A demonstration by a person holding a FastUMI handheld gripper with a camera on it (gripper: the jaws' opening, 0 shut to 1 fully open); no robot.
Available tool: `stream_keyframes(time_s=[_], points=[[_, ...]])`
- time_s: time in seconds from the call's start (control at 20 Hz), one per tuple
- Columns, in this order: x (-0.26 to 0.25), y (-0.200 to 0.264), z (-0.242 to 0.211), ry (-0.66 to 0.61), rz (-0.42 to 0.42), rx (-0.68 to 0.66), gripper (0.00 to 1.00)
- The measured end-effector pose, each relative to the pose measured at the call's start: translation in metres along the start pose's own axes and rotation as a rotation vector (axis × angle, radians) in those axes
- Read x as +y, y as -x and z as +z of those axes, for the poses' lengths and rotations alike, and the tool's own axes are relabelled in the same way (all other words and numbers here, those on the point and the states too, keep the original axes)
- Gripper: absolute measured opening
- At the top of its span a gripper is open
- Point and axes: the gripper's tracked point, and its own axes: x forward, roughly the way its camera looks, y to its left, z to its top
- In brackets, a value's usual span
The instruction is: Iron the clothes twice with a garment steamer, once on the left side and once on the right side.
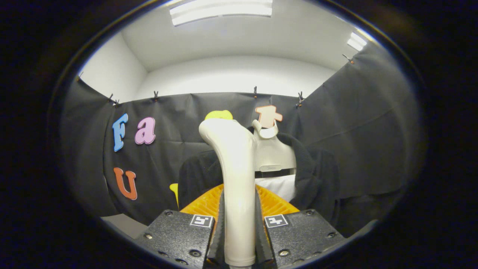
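A cream-white garment steamer (233,164) stands upright between my fingers, its handle clamped on both sides and its head bending away toward the clothes. My gripper (239,220) is shut on that handle. Just beyond the steamer hangs a black garment (317,175) on a pale hanger (270,151), with a white inner layer (278,186) showing at the collar opening. The garment's left shoulder (196,173) spreads out behind the steamer, and the steamer hides the middle of the garment.
Black cloth (366,123) closes the booth behind the garment and on both sides. A pale floor or table patch (123,224) shows low on the left, beside my left finger (179,235). White walls and ceiling lamps (220,9) are above.
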Motion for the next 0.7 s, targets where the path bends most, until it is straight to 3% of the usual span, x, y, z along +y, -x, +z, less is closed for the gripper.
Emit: stream_keyframes(time_s=[0.7], points=[[0.006,0.007,-0.079,0.095,-0.089,0.096,0.37]])
